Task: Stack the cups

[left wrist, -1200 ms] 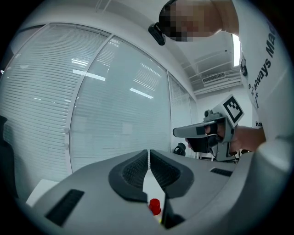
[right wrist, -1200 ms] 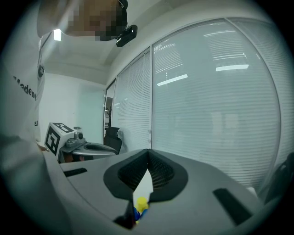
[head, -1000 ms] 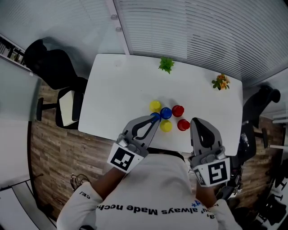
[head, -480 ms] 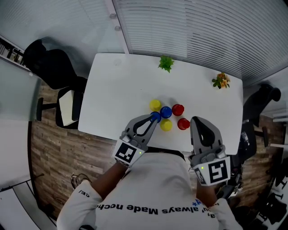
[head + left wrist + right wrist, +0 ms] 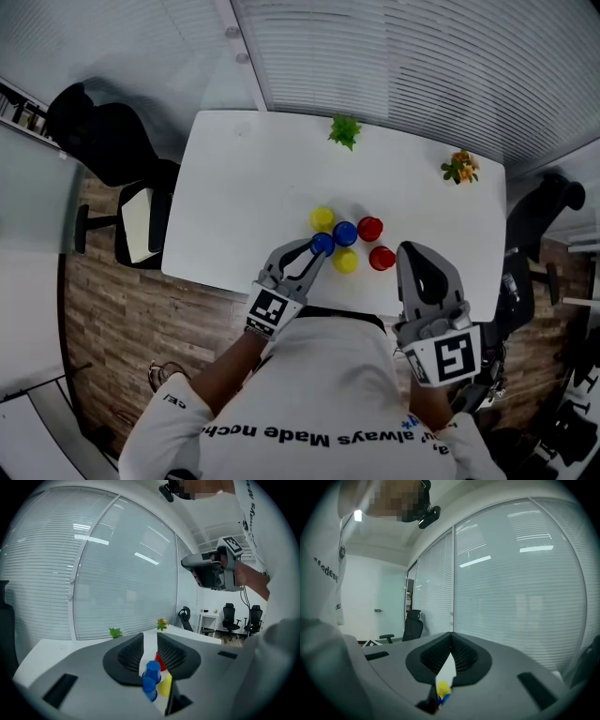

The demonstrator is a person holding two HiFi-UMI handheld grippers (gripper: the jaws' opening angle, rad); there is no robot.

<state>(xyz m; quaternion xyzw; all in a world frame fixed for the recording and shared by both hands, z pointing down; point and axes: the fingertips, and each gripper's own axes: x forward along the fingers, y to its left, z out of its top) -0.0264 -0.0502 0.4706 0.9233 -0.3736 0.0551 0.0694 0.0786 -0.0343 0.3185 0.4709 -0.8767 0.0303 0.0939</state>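
left gripper view: my left gripper point(image 5: 150, 641), jaws just eased slightly apart round the blue cup point(image 5: 149, 688) — released, i judge, not yet stacked.

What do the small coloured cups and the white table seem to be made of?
The coloured cups look like moulded plastic: uniform bright red, yellow and blue, smooth walls, a faint sheen. The white table seems to have a laminate or painted top, flat and matte, with no grain; which of the two is unclear.
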